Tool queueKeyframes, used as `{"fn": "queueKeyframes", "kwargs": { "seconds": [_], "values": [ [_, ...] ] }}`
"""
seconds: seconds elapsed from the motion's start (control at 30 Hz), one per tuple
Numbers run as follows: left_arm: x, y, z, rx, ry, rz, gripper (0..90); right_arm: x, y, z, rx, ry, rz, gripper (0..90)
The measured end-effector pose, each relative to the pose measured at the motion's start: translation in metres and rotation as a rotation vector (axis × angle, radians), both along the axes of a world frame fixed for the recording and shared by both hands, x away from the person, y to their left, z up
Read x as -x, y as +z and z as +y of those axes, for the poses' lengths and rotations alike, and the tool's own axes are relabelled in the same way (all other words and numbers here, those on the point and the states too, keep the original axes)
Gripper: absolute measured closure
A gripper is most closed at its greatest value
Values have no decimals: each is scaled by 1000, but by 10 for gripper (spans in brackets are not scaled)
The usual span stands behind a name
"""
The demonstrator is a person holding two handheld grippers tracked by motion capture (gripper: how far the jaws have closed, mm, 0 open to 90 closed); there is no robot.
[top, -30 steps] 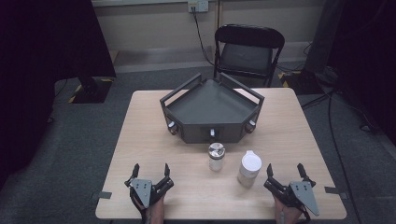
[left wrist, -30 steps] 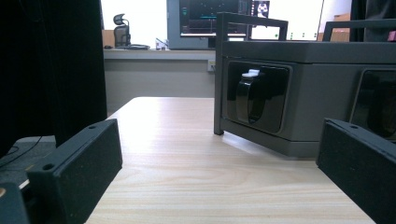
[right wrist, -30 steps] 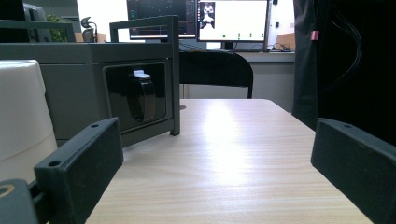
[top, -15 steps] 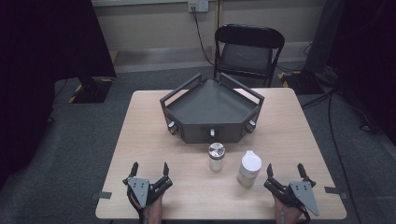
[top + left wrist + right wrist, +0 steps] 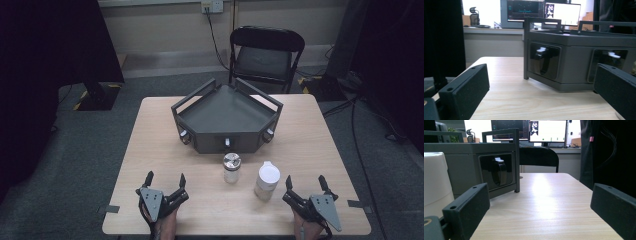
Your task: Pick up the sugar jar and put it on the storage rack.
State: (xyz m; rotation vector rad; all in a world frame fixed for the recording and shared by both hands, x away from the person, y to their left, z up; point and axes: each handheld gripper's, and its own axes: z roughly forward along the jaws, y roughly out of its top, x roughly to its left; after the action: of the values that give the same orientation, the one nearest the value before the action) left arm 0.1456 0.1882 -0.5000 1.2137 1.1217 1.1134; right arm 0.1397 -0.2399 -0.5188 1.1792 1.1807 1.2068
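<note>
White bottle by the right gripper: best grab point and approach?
Grip the white bottle across its straight body, below the cap, coming in level from the near right with the right gripper. It stands upright, that side is unobstructed, and the small jar stands apart on its left. The jaws are open.

Dim, soft room light from overhead; dark surroundings. Glare streaks the table (image 5: 544, 192) in the right gripper view; bright monitors (image 5: 562, 11) are blown out; near jaws appear blurred.

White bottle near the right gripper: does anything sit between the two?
Nothing visible does. The white bottle stands on bare table just ahead and inward of the open right gripper; the metal-lidded jar stands farther left, off that line.
</note>
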Motion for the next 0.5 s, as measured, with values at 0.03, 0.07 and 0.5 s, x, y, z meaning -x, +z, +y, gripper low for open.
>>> {"fn": "queueKeyframes", "kwargs": {
  "seconds": [0.03,0.07,0.5],
  "values": [
    [0,0,-1,-1,-6,0,0,0,0,0,0,-1,0,11],
    [-1,1,-1,1,-12,0,0,0,0,0,0,-1,0,12],
    [-13,16,-5,-7,-124,0,0,0,0,0,0,3,1,12]
  ]
}}
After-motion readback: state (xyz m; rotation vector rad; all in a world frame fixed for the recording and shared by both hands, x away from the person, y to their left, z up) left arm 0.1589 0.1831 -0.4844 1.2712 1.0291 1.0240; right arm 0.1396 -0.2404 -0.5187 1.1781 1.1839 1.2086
